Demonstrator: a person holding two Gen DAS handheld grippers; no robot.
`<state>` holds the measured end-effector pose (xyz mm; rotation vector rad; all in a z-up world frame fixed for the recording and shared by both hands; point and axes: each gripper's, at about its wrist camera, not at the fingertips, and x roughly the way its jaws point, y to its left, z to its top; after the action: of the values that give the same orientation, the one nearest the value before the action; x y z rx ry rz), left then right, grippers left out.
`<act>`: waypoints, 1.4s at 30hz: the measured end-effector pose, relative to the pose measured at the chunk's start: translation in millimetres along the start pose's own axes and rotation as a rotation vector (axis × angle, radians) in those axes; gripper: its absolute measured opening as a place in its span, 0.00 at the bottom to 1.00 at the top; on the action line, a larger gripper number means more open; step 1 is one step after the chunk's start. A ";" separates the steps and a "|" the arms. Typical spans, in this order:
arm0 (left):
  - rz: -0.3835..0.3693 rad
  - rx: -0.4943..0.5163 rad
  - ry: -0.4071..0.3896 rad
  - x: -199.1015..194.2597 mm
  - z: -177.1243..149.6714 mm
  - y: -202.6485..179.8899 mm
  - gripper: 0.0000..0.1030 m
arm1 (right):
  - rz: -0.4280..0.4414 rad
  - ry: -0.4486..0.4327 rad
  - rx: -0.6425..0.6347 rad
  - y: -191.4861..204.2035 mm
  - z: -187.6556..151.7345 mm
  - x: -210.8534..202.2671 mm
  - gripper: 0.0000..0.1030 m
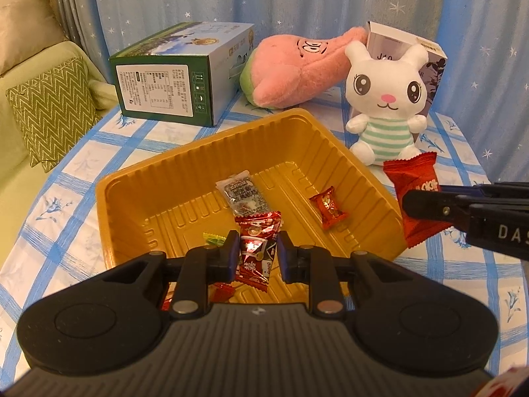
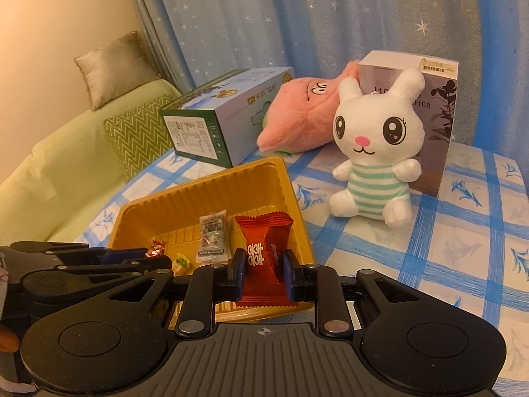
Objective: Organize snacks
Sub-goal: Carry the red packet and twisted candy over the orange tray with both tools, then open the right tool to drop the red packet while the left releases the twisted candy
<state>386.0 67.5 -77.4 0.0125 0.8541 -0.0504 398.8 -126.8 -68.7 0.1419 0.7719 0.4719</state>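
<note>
A yellow plastic tray [image 1: 330, 139] sits on the blue-checked tablecloth; it also shows in the right wrist view [image 2: 284, 178]. In it lie a silver packet [image 1: 243, 195], a small red candy [image 1: 329, 206] and a green-yellow candy [image 1: 213, 241]. My left gripper [image 1: 258, 253] is shut on a red-and-black snack packet [image 1: 256, 248] above the tray's near part. My right gripper [image 2: 264, 268] is shut on a red wrapped snack [image 2: 264, 248] at the tray's right rim; it also shows in the left wrist view [image 1: 416, 195].
A white bunny plush [image 1: 385, 106] sits right of the tray, before a purple box [image 1: 433, 66]. A pink plush [image 1: 297, 69] and a green-white carton [image 1: 178, 76] lie behind the tray. A sofa with a zigzag cushion [image 1: 53, 109] stands left.
</note>
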 end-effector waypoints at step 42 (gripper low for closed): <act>0.041 -0.084 0.023 -3.4 -7.0 54.8 0.31 | 0.015 0.027 -0.010 30.1 12.5 55.6 0.24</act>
<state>381.2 122.6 -80.0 -0.0485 0.8779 0.0239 431.1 -73.9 -86.4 0.1322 0.7947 0.4929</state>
